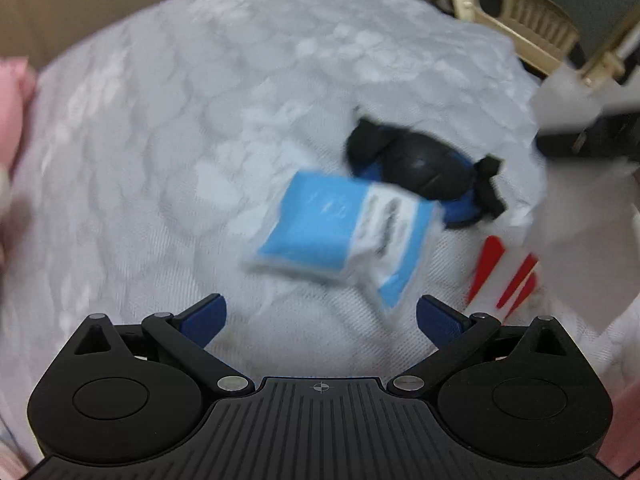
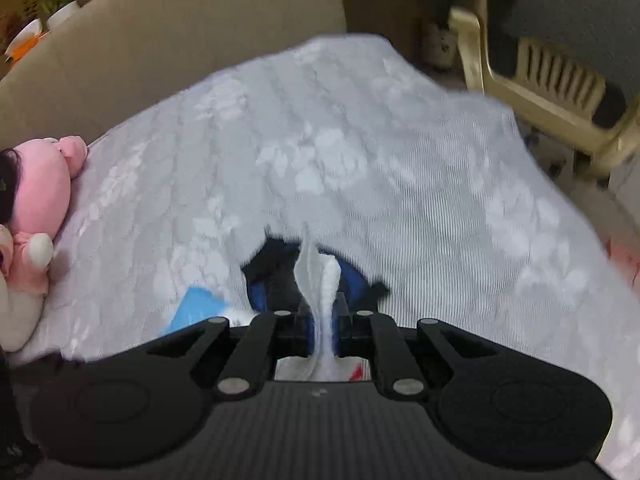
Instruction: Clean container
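A blue container with a black clip-on lid (image 1: 420,168) lies on the white lace cloth (image 1: 200,140). In front of it rests a blue and white packet (image 1: 344,228). My left gripper (image 1: 320,320) is open above the cloth, with nothing between its blue pads (image 1: 204,320). My right gripper (image 2: 323,320) is shut on a white wipe (image 2: 320,280) that stands up between its fingers. Just beyond it are the container (image 2: 276,276) and the packet (image 2: 196,308). A blurred white sheet (image 1: 568,200) hangs at the right edge of the left wrist view.
A pink plush toy (image 2: 40,208) lies at the cloth's left edge. A beige plastic chair (image 2: 552,80) stands beyond the far right corner, and a tan board (image 2: 160,40) runs behind. A white item with red stripes (image 1: 504,276) lies right of the packet.
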### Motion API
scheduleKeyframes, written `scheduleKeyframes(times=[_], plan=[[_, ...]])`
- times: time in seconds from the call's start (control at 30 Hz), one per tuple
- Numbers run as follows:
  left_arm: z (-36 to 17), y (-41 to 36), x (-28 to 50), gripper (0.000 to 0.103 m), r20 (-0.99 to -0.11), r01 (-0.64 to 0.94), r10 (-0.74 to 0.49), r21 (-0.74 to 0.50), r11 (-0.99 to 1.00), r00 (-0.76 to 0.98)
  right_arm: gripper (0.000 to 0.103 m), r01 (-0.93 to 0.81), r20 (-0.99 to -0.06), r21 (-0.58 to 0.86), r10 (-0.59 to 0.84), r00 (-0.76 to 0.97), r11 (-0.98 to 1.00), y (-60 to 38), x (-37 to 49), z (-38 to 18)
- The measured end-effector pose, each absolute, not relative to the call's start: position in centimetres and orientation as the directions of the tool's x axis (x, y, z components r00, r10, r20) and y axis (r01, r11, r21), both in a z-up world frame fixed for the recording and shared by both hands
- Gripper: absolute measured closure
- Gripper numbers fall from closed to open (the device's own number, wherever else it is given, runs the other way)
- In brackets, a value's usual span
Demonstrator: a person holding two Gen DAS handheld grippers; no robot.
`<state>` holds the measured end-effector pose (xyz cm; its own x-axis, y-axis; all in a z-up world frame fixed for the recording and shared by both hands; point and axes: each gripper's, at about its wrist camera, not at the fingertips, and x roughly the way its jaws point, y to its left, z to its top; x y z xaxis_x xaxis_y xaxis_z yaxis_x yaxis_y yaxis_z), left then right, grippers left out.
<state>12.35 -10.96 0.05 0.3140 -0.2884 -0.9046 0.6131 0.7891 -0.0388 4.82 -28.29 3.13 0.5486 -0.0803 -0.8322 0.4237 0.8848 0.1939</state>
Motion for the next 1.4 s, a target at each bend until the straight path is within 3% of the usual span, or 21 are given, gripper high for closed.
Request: scheduleKeyframes(times=[0.23, 0.3, 0.37, 0.67, 0.83, 0.93, 1.0, 1.07, 1.1, 1.23, 1.4], plan=[[0.6, -12.2, 13.2, 0.000, -0.833, 0.654, -0.458, -0.162, 0.739, 0.311, 0.086, 0.489, -0.874, 0.185, -0.085, 0.478, 0.853, -30.2, 2.4, -0.8], [0.4, -11.8, 13.3, 0.000, -0.817, 0.670, -0.481, -0.165, 0.724, 0.319, 0.077, 0.499, -0.873, 0.204, -0.074, 0.481, 0.842, -30.2, 2.1, -1.3], [-0.3, -11.1, 13.5, 0.000, -0.816, 0.668, -0.492, -0.187, 0.721, 0.303, 0.053, 0.495, -0.875, 0.204, -0.069, 0.479, 0.845, -29.9, 2.0, -1.7], [-3.3, -10.7, 14.9, 0.000, -0.849, 0.658, -0.479, -0.230, 0.717, 0.225, 0.048, 0.375, -0.908, 0.087, -0.082, 0.412, 0.923, -27.0, 2.3, -3.7], [-3.4, -10.7, 14.8, 0.000, -0.852, 0.664, -0.476, -0.228, 0.712, 0.217, 0.043, 0.373, -0.912, 0.162, -0.006, 0.411, 0.914, -27.0, 1.2, -1.6], [-3.3, -10.5, 14.6, 0.000, -0.856, 0.658, -0.465, -0.218, 0.721, 0.226, 0.039, 0.339, -0.915, 0.137, -0.012, 0.402, 0.931, -26.5, 0.4, -0.9], [-3.2, -10.4, 14.6, 0.000, -0.858, 0.652, -0.458, -0.212, 0.728, 0.233, 0.042, 0.302, -0.922, 0.102, -0.024, 0.386, 0.948, -25.8, -0.2, -1.2], [-3.0, -10.3, 14.5, 0.000, -0.857, 0.651, -0.456, -0.207, 0.731, 0.239, 0.054, 0.291, -0.929, 0.085, -0.030, 0.369, 0.953, -25.6, -0.2, -2.0], [-2.9, -10.2, 14.4, 0.000, -0.856, 0.650, -0.457, -0.207, 0.731, 0.240, 0.055, 0.295, -0.929, 0.084, -0.033, 0.370, 0.952, -25.5, -0.2, -2.4], [-3.0, -9.8, 14.5, 0.000, -0.857, 0.644, -0.456, -0.211, 0.735, 0.239, 0.083, 0.333, -0.904, 0.071, -0.080, 0.419, 0.940, -25.8, 0.4, -1.7], [-3.2, -8.4, 15.9, 0.000, -0.865, 0.587, -0.430, -0.213, 0.781, 0.258, 0.087, 0.362, -0.839, 0.312, 0.075, 0.540, 0.879, -27.2, 1.9, 1.7]])
